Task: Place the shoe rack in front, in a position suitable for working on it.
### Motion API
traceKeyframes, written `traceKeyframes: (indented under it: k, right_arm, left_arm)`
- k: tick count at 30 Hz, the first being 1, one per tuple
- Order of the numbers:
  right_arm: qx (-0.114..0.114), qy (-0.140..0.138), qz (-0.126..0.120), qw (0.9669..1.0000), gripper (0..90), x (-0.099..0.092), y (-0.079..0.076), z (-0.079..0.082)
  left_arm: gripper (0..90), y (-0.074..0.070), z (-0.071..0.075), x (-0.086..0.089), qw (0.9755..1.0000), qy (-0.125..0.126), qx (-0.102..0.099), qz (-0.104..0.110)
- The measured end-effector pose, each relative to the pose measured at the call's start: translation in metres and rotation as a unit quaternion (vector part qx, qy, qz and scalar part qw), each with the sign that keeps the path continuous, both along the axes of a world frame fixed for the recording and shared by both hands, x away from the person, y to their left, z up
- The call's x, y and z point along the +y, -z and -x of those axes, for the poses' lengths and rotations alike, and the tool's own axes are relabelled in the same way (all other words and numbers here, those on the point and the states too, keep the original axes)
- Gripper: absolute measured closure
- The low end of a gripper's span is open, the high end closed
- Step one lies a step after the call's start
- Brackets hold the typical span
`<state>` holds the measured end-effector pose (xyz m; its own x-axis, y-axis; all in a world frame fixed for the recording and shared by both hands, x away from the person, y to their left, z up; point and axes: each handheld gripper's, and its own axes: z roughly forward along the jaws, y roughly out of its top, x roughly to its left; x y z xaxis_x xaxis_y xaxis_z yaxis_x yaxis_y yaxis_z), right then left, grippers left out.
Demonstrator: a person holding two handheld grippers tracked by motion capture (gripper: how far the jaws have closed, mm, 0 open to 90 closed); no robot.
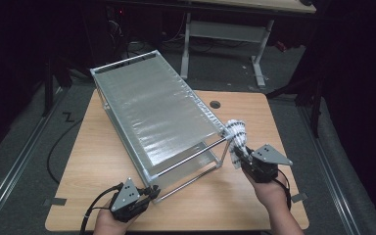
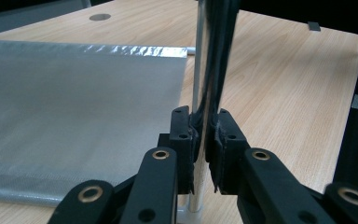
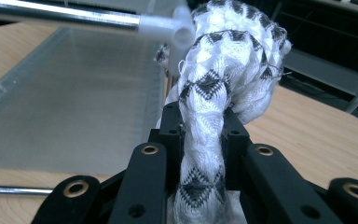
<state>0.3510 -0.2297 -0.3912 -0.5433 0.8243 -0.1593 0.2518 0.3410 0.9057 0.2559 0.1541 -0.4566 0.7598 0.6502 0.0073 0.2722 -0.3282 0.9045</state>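
So the person has the left gripper (image 1: 149,192) pinched onto one shiny upright post (image 2: 200,84) at the near corner of the metal rack (image 1: 156,112), basically bracing it on the wooden table (image 1: 269,112). The right gripper (image 1: 242,159) is clamped around a bunched white cloth (image 1: 237,139) with a black zigzag pattern, and that cloth sits right against the rack's near right corner, by the white plastic joint (image 3: 179,28).

What could go sideways: the rack looks light and spindly, so if the cloth snags on that joint and gets tugged, the frame could skid or tip, and then the left grip on a slick chrome post might just slide. The cloth could also pull out of the jaws, since it's a thick wad with a loose tail hanging under them.

Looks-wise the cloth is a knitted, rope-like twist, fluffy, a few stray threads sticking out. The rack is thin silver tubing with a greyish mesh-like shelf panel (image 2: 74,107) that catches the light
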Motion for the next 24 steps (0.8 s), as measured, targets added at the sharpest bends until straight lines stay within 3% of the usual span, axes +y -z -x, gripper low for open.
traceKeyframes:
  k: [7,13,16,20,23,24]
  right_arm:
    - [0.005,-0.004,0.016,0.9998,76.3,0.002,0.006,0.000]
    - [0.053,-0.011,0.043,0.9976,76.2,0.005,0.034,-0.006]
    - [0.088,-0.013,0.061,0.9942,76.3,0.004,0.052,-0.014]
    - [0.148,-0.017,0.070,0.9863,76.3,0.003,0.079,-0.025]
    - [0.177,-0.022,0.084,0.9804,76.3,0.004,0.093,-0.029]
    - [0.177,-0.022,0.084,0.9804,76.3,0.004,0.093,-0.029]
  left_arm:
    - [80.9,0.000,0.000,0.000,1.0000,0.003,-0.001,-0.001]
    - [80.9,0.000,0.000,0.000,1.0000,0.001,-0.001,0.000]
    - [80.9,0.000,0.000,-0.001,1.0000,0.002,-0.003,-0.001]
    - [80.9,0.000,0.001,-0.001,1.0000,-0.001,-0.003,-0.002]
    - [80.9,0.000,0.001,-0.001,1.0000,-0.001,-0.004,-0.001]
    - [80.9,0.000,0.001,-0.001,1.0000,-0.001,-0.004,-0.001]
